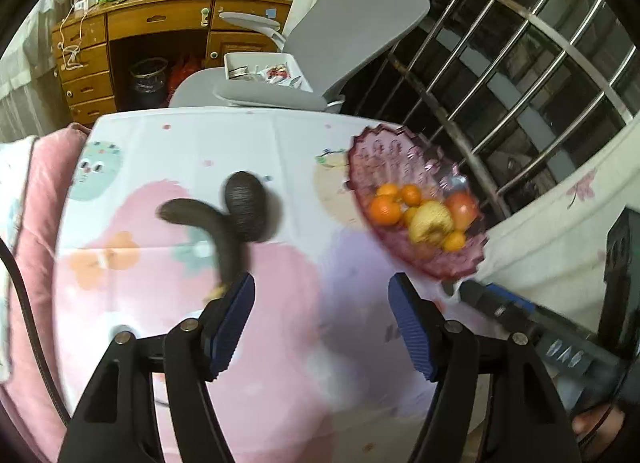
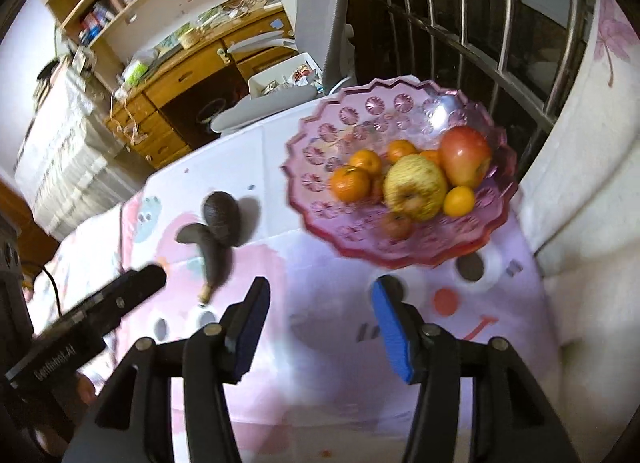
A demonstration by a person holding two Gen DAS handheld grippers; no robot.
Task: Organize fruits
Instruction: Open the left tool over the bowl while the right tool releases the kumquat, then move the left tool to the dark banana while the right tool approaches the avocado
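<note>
Both tongs, left tongs and right tongs, stand apart, empty. Blackened overripe banana lies on the tabletop beside the pink glass bowl; probably soft, so grip mid-body gently.

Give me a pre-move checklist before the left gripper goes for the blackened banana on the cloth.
1. Left gripper open and empty: ok, jaws spread with nothing between them.
2. Right gripper open and empty: ok.
3. Blackened banana reachable: ok, it lies on the tablecloth just ahead of the left finger, stem end nearest.
4. Banana free of neighbours: not ok, it lies against the dark avocado.
5. Room in the pink glass bowl: ok, the far side is bare; the oranges, yellow apple and red apple crowd the near side.
6. Banana firm enough to grip: cannot tell.
</note>
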